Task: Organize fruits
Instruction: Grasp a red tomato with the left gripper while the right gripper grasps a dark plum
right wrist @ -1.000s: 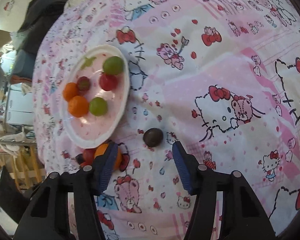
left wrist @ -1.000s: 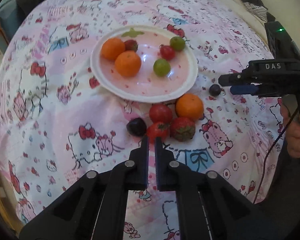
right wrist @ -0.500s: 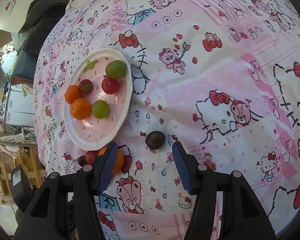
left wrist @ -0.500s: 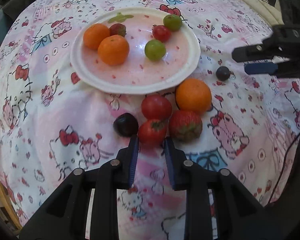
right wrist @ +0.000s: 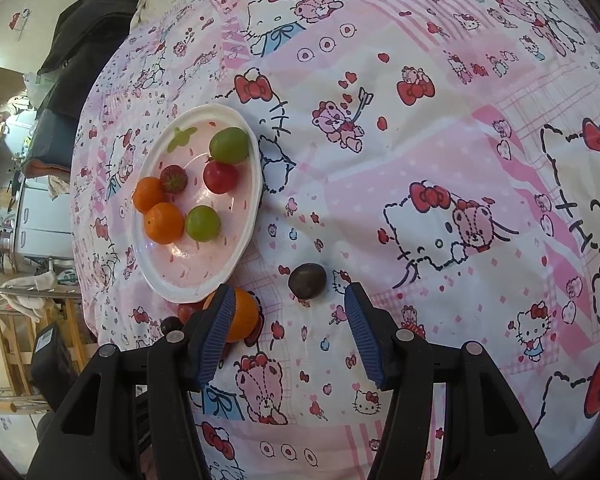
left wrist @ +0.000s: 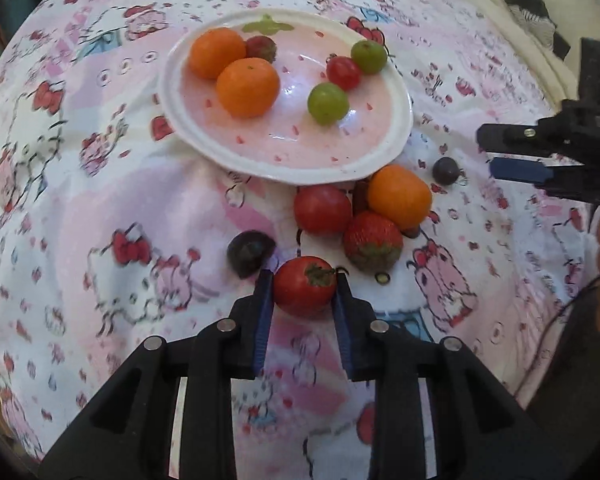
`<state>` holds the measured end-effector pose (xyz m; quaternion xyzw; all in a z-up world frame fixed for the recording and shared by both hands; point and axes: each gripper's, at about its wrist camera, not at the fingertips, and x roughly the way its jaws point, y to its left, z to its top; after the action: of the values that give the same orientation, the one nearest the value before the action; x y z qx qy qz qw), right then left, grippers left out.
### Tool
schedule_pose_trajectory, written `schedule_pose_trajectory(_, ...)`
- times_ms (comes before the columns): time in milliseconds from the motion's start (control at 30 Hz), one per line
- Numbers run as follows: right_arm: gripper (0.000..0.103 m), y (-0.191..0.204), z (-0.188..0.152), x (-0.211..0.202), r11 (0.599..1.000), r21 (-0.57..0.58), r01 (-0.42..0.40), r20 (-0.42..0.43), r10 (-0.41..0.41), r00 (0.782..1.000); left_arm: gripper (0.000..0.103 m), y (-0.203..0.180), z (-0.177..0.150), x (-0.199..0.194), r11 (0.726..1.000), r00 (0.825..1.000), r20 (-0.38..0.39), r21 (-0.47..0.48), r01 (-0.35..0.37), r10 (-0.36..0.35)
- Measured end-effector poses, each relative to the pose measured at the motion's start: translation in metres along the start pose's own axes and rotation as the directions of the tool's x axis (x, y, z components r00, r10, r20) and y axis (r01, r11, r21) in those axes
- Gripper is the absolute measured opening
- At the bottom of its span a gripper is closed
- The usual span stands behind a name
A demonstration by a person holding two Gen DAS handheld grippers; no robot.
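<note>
Since a second ago the left gripper (left wrist: 303,286) has pushed forward from short of the fruit cluster, spread its nearly shut fingers, and now has its blue pads against both sides of a red tomato (left wrist: 305,286), which looks raised off the sheet, though that is not certain. The right gripper (right wrist: 286,320) has barely shifted; its jaws stand wide apart with a dark plum (right wrist: 307,280) just beyond the tips, not touched. The fruits lie on a pink cartoon-print bedsheet (right wrist: 420,160) that falls away at its left edge toward dark bags and shelving. The white plate (left wrist: 400,136) sits toward the far middle of the sheet and holds two oranges (left wrist: 247,87), a small strawberry (left wrist: 261,48), a cherry tomato (left wrist: 343,73) and two green grapes (left wrist: 328,103); its near half is bare. Crowded against the plate's near rim are a second red tomato (left wrist: 322,210), a loose orange (left wrist: 399,196) and a large strawberry (left wrist: 373,241), which stand between the held tomato and the plate. A dark grape (left wrist: 249,251) rests just left of the left finger, nearly touching it. Left of that cluster the sheet is open up to the plate's rim. To the right, the right gripper's fingers hang near the plum.
</note>
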<state>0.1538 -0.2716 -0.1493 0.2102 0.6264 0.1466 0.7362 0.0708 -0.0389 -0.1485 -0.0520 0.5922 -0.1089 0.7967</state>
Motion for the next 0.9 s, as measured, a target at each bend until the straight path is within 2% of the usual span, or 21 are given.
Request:
schedule_pose_trajectory(167,0.059,0.002,0.002,0.003,1.0,0.0,-0.003,-0.004,0.003,1.0,0.025,0.007,-0.006,-0.028,1.0,0.999,0.032,-0.022,0.0,0.0)
schedule_pose_trajectory(333,0.059,-0.001,0.003,0.01,1.0,0.003,0.017,-0.018,-0.016,1.0,0.025,0.016,-0.008,-0.057,0.998,0.997,0.072,-0.053,-0.027,0.031)
schedule_pose_trajectory(400,0.051,0.001,0.004,0.019,0.999,-0.009,0.039,-0.04,-0.039,0.998,0.025,0.021,-0.011,-0.064,0.997,0.995,0.088,-0.063,-0.05,0.056)
schedule_pose_trajectory(433,0.041,0.002,0.004,0.022,0.999,-0.013,0.052,-0.048,-0.053,0.997,0.025,0.021,-0.011,-0.064,0.996,0.994,0.094,-0.067,-0.056,0.063)
schedule_pose_trajectory(633,0.038,0.008,0.009,0.045,0.99,-0.054,0.127,-0.078,-0.131,0.988,0.025,0.025,-0.006,-0.06,0.994,0.991,0.109,-0.089,-0.064,0.073)
schedule_pose_trajectory(767,0.021,0.012,0.007,0.047,0.982,-0.103,0.157,-0.072,-0.165,0.984,0.025,0.027,-0.004,-0.058,0.993,0.989,0.118,-0.094,-0.075,0.086)
schedule_pose_trajectory(900,0.019,0.011,0.005,0.041,0.985,-0.105,0.137,-0.068,-0.144,0.987,0.025,0.026,-0.001,-0.057,0.992,0.988,0.128,-0.097,-0.075,0.088)
